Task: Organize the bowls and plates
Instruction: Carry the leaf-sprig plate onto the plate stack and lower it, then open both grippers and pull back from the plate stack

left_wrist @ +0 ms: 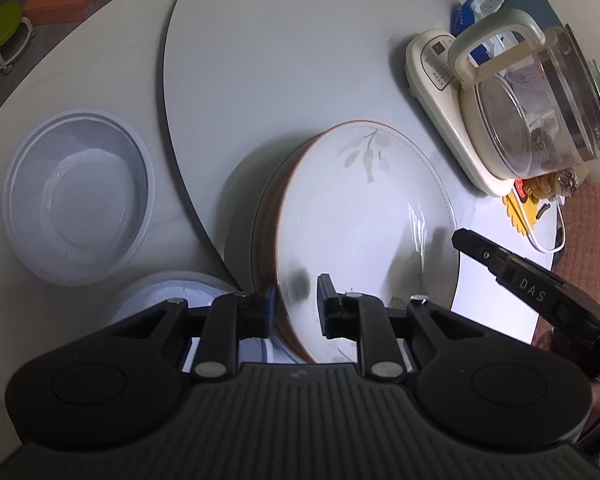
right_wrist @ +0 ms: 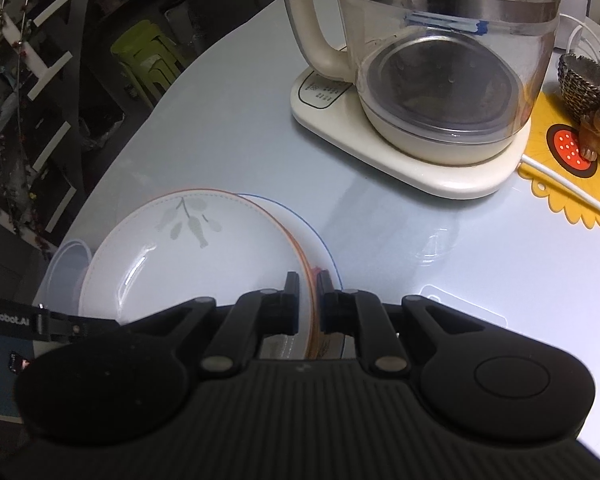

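A white plate with a brown rim and a grey leaf print [left_wrist: 364, 224] is held tilted over the table. My left gripper [left_wrist: 296, 304] is shut on its near rim. My right gripper [right_wrist: 308, 300] is shut on the opposite rim of the same plate [right_wrist: 188, 248]. A blue-rimmed white plate [right_wrist: 320, 240] lies under it on the table. A clear plastic bowl [left_wrist: 80, 196] sits at the left, and a second white dish [left_wrist: 172, 296] lies below it, partly hidden by my left gripper.
An electric glass kettle on a cream base [left_wrist: 520, 120] stands at the right; it also shows in the right wrist view [right_wrist: 428, 80]. A yellow mat with a figurine [right_wrist: 580, 120] and a white cable lie beside it. A round turntable [left_wrist: 300, 60] covers the table's middle.
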`<state>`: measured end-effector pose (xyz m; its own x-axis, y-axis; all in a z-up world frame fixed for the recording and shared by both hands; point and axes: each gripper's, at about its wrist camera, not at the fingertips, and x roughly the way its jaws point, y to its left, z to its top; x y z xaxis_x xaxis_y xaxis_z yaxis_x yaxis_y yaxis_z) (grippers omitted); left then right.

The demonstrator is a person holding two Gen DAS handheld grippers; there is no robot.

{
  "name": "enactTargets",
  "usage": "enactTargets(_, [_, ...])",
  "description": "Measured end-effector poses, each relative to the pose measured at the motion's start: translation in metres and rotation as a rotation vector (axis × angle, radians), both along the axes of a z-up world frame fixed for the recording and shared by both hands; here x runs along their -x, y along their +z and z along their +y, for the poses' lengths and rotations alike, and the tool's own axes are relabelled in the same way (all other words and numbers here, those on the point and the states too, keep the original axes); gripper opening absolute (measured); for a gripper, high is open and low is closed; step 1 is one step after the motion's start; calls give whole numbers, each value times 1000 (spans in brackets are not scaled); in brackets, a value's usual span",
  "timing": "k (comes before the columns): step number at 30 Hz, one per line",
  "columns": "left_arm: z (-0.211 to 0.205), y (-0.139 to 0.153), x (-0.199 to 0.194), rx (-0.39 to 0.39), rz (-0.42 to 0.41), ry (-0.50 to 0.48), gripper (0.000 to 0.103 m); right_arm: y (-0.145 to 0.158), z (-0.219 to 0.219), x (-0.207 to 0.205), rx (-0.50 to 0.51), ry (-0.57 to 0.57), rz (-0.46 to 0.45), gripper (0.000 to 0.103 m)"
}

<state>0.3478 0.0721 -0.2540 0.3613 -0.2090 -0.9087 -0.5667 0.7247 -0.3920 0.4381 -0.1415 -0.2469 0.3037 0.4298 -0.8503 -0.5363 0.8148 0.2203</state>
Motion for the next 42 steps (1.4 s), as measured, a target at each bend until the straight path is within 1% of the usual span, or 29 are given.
enactTargets(2, [-2,1,1,-5,4,-14,22,4,0,1,-9,-12,-2,11])
enactTargets(6, [-7,5,6,-51,22,-48,30,14,-1,9,-21,-31,-21,11])
enactTargets(8, [-8,8,10,-45,-2,-68,30,20,-4,15,-27,-45,-28,11])
enactTargets(11, [-12,16,14,-71,-18,-99,30,29,-7,23,-37,-66,-34,11])
enactTargets(16, [-16,37,24,-96,-74,-134,30,48,-12,44,-58,-97,-56,11])
enactTargets(22, [-24,67,40,-115,-151,-179,30,81,-17,76,-98,-135,-96,12])
enactTargets(25, [-28,85,49,-142,-196,-206,30,95,-19,94,-120,-163,-114,12])
enactTargets(32, [-36,120,69,-176,-289,-266,30,128,-19,127,-135,-199,-197,12])
enactTargets(36, [-36,133,84,-191,-334,-292,30,144,-20,144,-145,-227,-240,12])
enactTargets(42, [-36,143,108,-208,-383,-330,30,157,-19,175,-139,-263,-270,12])
